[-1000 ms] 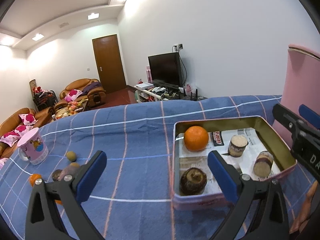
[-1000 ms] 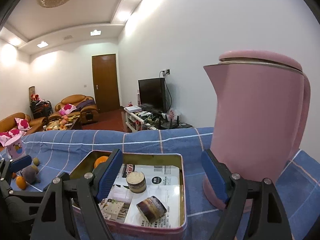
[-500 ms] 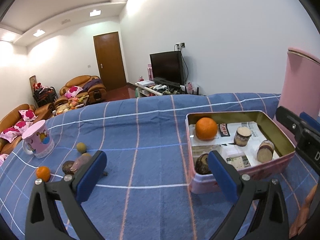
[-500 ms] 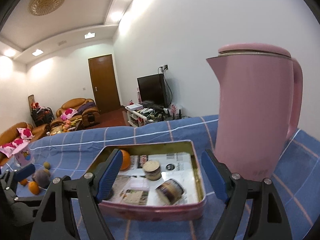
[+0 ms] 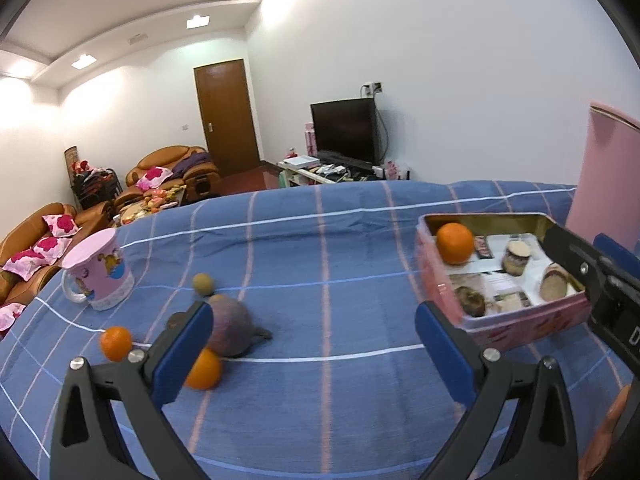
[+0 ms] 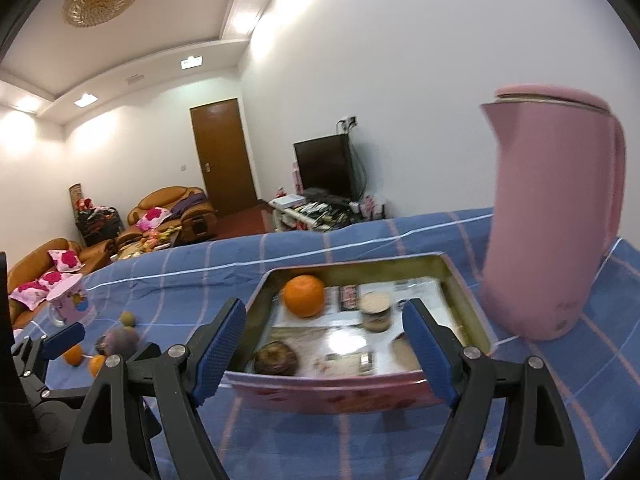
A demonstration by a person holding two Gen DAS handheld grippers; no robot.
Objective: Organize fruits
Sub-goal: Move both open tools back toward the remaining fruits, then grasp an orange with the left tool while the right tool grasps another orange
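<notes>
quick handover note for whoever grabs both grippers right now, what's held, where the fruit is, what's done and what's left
Left gripper: open, holding nothing, above the cloth between the loose fruit and the tin.
Right gripper: open, holding nothing, at the near wall of the tin.
Done: one orange and a dark round fruit lie in the tin, beside two small jars.
Left: on the blue cloth near the pink mug, two small oranges, a purple fruit and a small greenish fruit.

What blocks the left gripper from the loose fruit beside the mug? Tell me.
Nothing visible does. The left gripper is open over bare blue cloth, and the purple fruit with the small orange in front of it lies just ahead, at its left finger.
</notes>
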